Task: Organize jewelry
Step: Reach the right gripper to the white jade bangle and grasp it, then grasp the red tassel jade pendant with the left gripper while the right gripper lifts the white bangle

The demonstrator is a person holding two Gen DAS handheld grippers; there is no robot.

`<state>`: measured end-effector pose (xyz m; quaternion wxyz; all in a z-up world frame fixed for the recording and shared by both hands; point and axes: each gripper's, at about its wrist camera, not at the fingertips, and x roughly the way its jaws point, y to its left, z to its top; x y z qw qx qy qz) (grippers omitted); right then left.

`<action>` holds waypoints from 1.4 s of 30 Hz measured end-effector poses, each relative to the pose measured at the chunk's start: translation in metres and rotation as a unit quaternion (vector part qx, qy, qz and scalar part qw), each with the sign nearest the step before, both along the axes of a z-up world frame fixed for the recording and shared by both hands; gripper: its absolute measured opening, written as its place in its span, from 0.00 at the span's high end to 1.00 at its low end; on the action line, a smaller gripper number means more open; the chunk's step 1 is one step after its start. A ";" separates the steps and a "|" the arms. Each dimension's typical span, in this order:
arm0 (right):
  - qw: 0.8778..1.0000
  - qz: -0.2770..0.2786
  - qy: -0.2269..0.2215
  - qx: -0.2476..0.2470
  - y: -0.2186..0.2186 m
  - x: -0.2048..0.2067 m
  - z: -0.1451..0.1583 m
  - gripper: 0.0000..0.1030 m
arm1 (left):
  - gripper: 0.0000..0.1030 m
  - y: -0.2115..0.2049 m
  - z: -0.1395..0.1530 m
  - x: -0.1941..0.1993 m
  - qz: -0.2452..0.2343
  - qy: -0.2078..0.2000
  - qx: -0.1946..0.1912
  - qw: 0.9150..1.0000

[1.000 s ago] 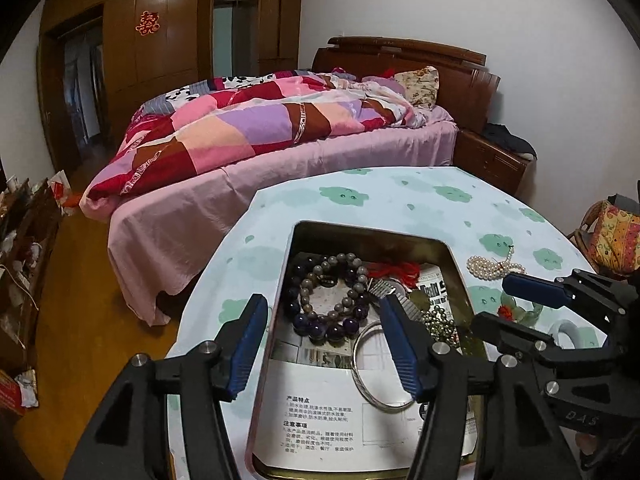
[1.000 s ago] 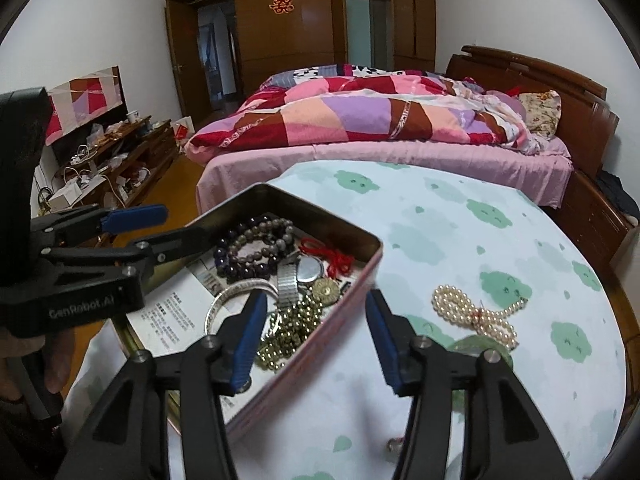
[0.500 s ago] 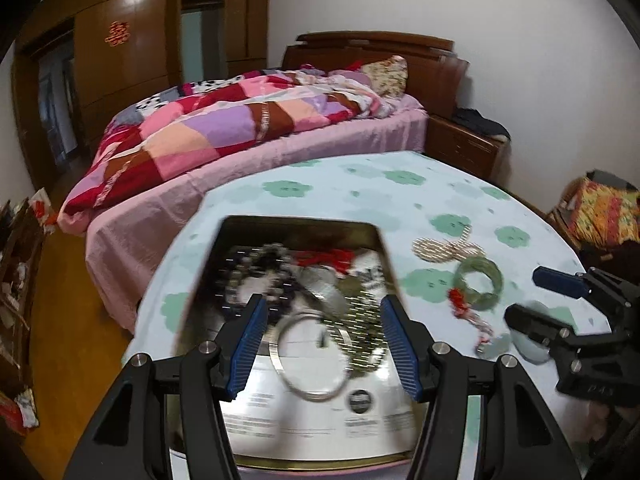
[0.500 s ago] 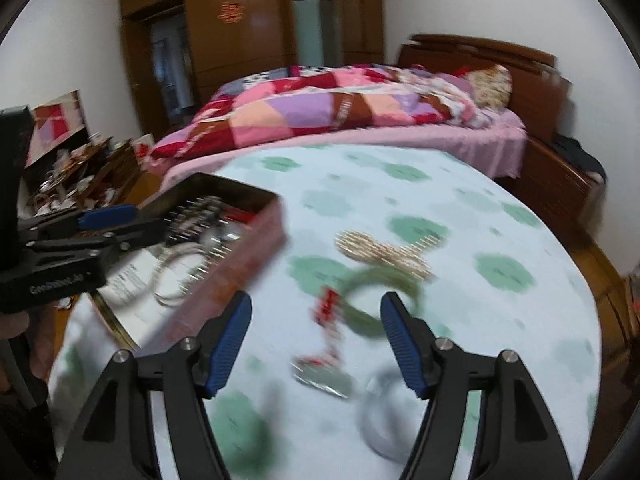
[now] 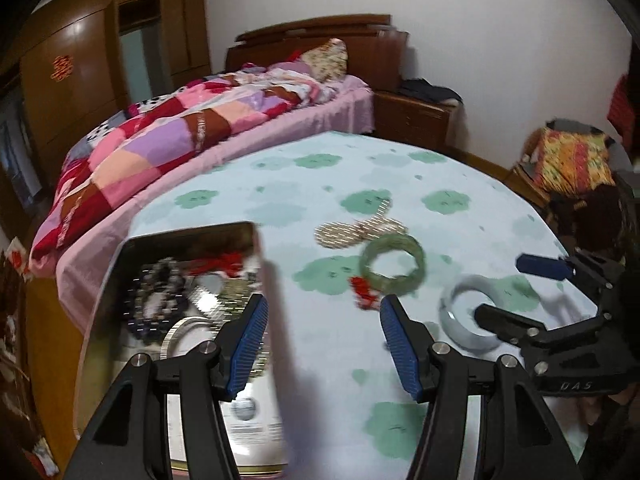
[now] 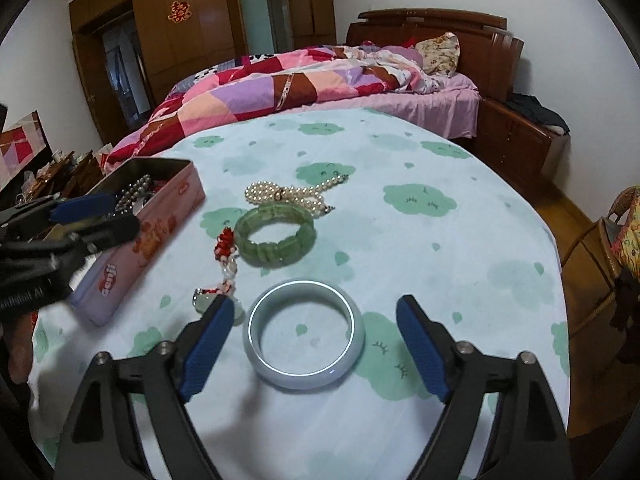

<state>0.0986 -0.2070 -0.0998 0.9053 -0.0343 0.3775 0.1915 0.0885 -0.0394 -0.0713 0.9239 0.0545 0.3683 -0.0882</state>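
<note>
A pale grey-white bangle lies on the tablecloth between the open fingers of my right gripper. Beyond it lie a green jade bracelet, a pearl necklace and a red-corded charm. The open pink tin at the left holds bead bracelets, a silver bangle and other jewelry. My left gripper is open and empty over the tin's right edge. In the left wrist view the bangle lies at my right gripper.
The round table has a light cloth with green cloud prints. A bed with a patchwork quilt stands behind it. A wooden nightstand and a chair with colourful fabric are at the right.
Both grippers have swung to the right, away from the tin. My right gripper now straddles the pale bangle; my left has moved from over the tin's contents to its right edge.
</note>
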 end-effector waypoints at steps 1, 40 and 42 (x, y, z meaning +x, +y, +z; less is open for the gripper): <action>1.000 0.002 0.001 -0.001 0.000 0.000 -0.001 0.15 | 0.43 -0.005 -0.003 0.001 -0.004 0.002 0.004 1.000; 0.998 -0.036 0.027 -0.033 -0.015 0.011 -0.011 0.24 | 0.46 -0.044 -0.045 0.034 -0.033 0.087 0.000 0.996; 0.998 -0.039 0.026 -0.030 -0.016 0.012 -0.010 0.24 | 0.50 -0.047 -0.051 0.037 -0.039 0.096 0.003 0.995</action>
